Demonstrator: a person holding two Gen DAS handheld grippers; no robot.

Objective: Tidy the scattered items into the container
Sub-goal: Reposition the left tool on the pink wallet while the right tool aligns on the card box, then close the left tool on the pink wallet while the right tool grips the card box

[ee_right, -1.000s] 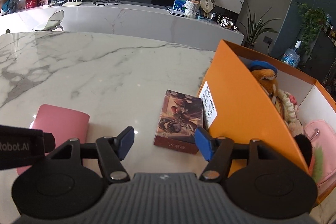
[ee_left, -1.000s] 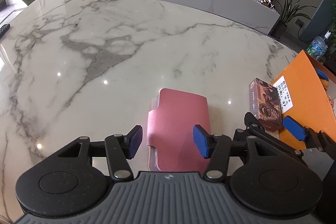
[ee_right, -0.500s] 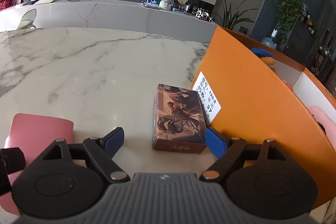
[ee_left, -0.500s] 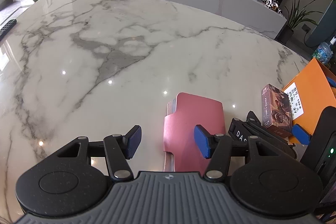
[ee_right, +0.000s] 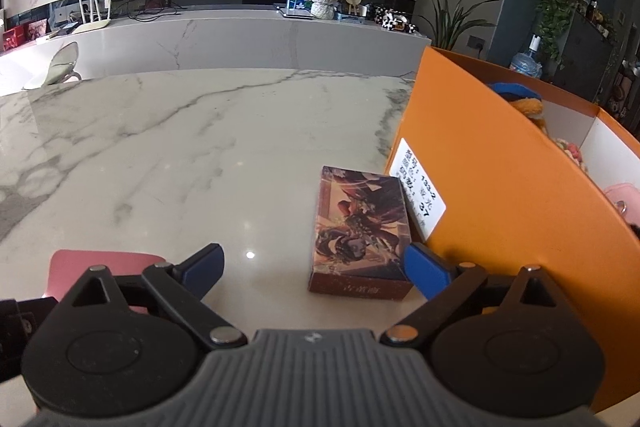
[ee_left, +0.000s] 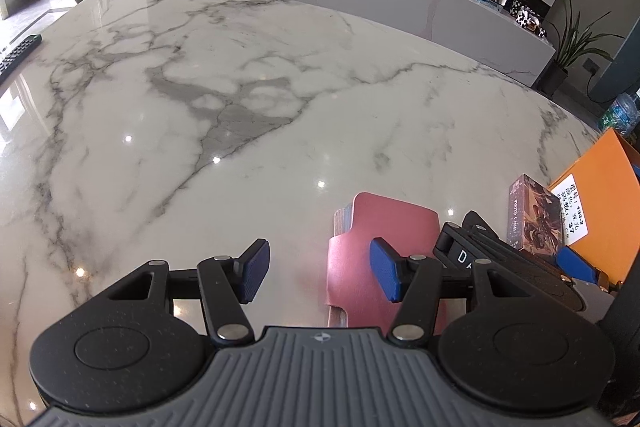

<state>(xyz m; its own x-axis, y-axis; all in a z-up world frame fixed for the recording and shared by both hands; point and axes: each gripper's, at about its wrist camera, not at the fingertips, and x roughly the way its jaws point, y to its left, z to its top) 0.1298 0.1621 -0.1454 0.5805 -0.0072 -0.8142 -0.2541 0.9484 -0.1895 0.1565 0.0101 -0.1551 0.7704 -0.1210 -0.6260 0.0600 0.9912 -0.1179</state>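
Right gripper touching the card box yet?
Apart. Right wrist view: right gripper is open, and bare marble shows between its left pad and the card box; the right pad sits just off the box's corner.

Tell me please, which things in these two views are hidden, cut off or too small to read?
- Orange box: right wrist view, its near wall hides most of the contents; only a plush toy peeks above.
- Pink notebook: left wrist view, near end behind the left gripper; right wrist view shows only a corner.
- White label: print too small to read.
- Card box: left wrist view, near end behind the right gripper.
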